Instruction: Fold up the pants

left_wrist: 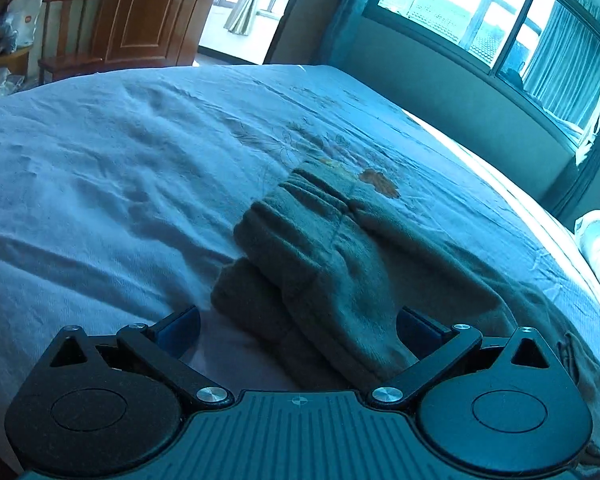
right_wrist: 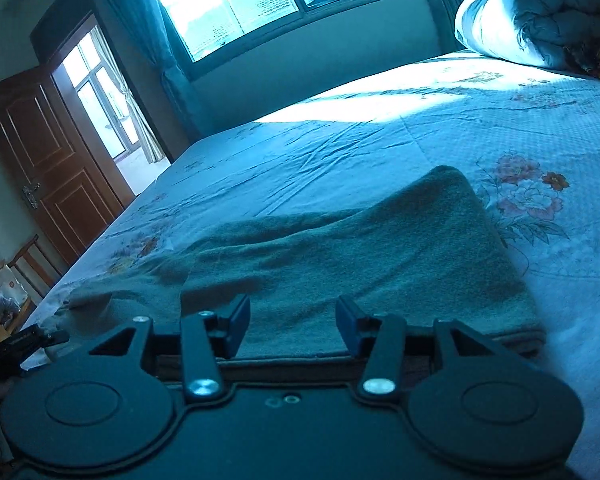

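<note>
- Left gripper point(left_wrist: 298, 330): jaws spread wide, nothing between the blue pads point(left_wrist: 179, 330). It hangs low over the bed point(left_wrist: 100, 168).
- Pants point(left_wrist: 320, 264), grey-green and fleecy, lie on the bed straight ahead of the left jaws. A folded end reaches into the gap between them, nearer the right-hand pad; whether it touches that pad cannot be told.
- Ribbed waistband point(left_wrist: 300, 204) sits at the far end of that fold, beyond the jaws. A second layer of cloth shows underneath, ahead and left of centre.
- More of the garment trails off past the right-hand jaw, toward the lower right edge of the left wrist view.
- Right gripper point(right_wrist: 292, 326): jaws parted, a narrower gap than the left, pads point(right_wrist: 238, 320) holding nothing.
- In the right wrist view, the pants point(right_wrist: 340, 256) spread flat directly ahead of and under the jaws. The near hem runs along just below the pad tips; contact not clear.
- Far corner of the cloth rises to a soft peak ahead and right of the right jaws.
- Flowered bedsheet point(right_wrist: 532, 192) lies bare to the right of the jaws and beyond the cloth.
- Rolled quilt point(right_wrist: 532, 20) far ahead, upper right; window point(right_wrist: 228, 4) far ahead; wooden door point(right_wrist: 48, 160) far left.
</note>
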Demonstrator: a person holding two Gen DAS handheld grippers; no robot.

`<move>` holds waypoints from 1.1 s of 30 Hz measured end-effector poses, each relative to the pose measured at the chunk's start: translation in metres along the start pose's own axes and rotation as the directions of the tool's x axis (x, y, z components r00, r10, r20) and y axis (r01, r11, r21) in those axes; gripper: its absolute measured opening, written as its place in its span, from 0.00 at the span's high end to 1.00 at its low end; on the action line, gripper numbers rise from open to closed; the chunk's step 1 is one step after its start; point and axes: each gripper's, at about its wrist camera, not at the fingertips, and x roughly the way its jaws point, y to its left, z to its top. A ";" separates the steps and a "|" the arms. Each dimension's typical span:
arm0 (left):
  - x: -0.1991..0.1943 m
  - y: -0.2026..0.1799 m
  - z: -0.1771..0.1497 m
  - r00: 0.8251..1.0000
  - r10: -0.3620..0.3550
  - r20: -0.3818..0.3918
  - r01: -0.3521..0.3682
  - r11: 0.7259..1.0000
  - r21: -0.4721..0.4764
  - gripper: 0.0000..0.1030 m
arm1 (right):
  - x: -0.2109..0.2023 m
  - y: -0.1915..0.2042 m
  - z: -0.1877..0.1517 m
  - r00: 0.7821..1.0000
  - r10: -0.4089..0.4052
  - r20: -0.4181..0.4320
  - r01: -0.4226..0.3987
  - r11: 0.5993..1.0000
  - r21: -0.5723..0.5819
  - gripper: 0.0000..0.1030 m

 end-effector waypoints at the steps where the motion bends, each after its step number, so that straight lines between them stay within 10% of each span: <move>1: 0.005 0.007 0.000 1.000 -0.005 0.020 0.006 0.999 -0.035 0.00 | 0.006 0.011 -0.002 1.000 0.016 -0.014 -0.017 1.000 -0.022 0.59; 6: 0.005 0.006 -0.005 0.998 -0.057 0.021 0.057 0.998 -0.005 0.42 | 0.030 0.059 -0.019 0.996 0.048 -0.071 -0.058 0.988 -0.144 0.59; 16: -0.009 0.008 0.002 0.996 -0.083 0.023 0.082 0.996 0.019 0.45 | 0.067 0.121 -0.065 0.981 -0.176 -0.082 0.099 0.817 -0.568 0.42; 19: -0.023 0.000 0.009 0.993 -0.097 0.062 0.095 0.995 0.040 0.48 | 0.044 0.113 -0.046 0.993 -0.111 -0.037 0.081 0.881 -0.466 0.44; 21: -0.041 -0.015 0.015 0.990 -0.108 0.095 0.099 0.991 0.093 0.55 | 0.017 0.093 -0.034 0.997 -0.051 0.062 0.070 0.929 -0.364 0.18; 25: -0.063 -0.055 0.032 0.978 -0.154 0.142 0.130 0.978 0.165 0.61 | -0.012 0.028 -0.010 0.990 -0.035 0.134 0.043 0.997 -0.060 0.19; 33: -0.079 -0.189 0.012 0.945 -0.308 0.113 0.265 0.920 0.290 0.61 | -0.045 -0.085 0.008 0.974 -0.118 0.196 0.064 0.963 0.261 0.24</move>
